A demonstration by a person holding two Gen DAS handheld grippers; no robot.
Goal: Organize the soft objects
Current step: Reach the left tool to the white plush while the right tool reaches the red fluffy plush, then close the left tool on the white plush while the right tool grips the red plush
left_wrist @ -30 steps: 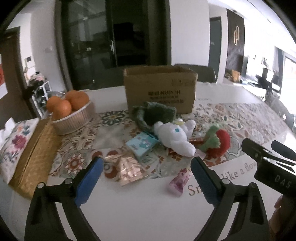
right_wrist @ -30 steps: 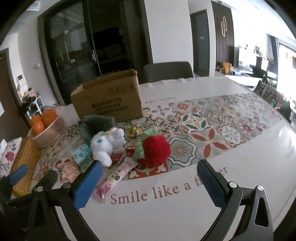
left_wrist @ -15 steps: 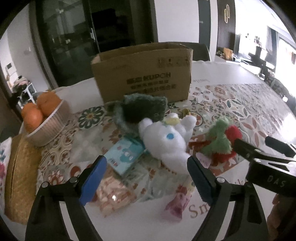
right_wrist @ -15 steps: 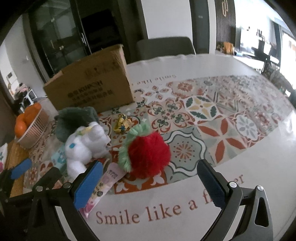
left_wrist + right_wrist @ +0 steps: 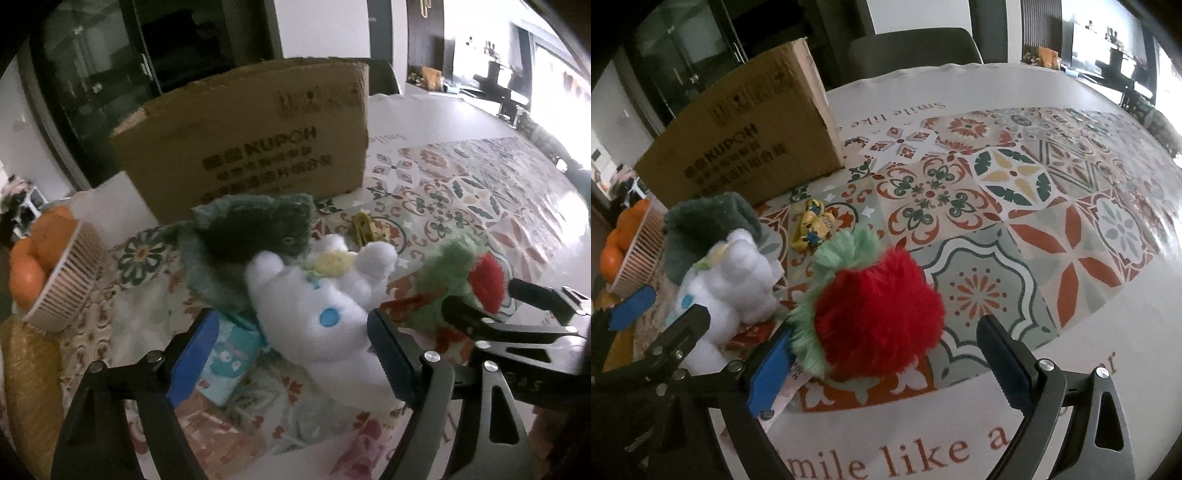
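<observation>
closing around the white plush, the left gripper grips nothing yet; the right gripper narrows about the red plush, also untouched. cardboard box: contents hidden. basket holds oranges.

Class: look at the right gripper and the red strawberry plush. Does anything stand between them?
Nothing visible does. The red strawberry plush already sits between the closing jaws of the right gripper, pads not yet pressing it. The pink packet lies under the left jaw, beside the plush.
</observation>
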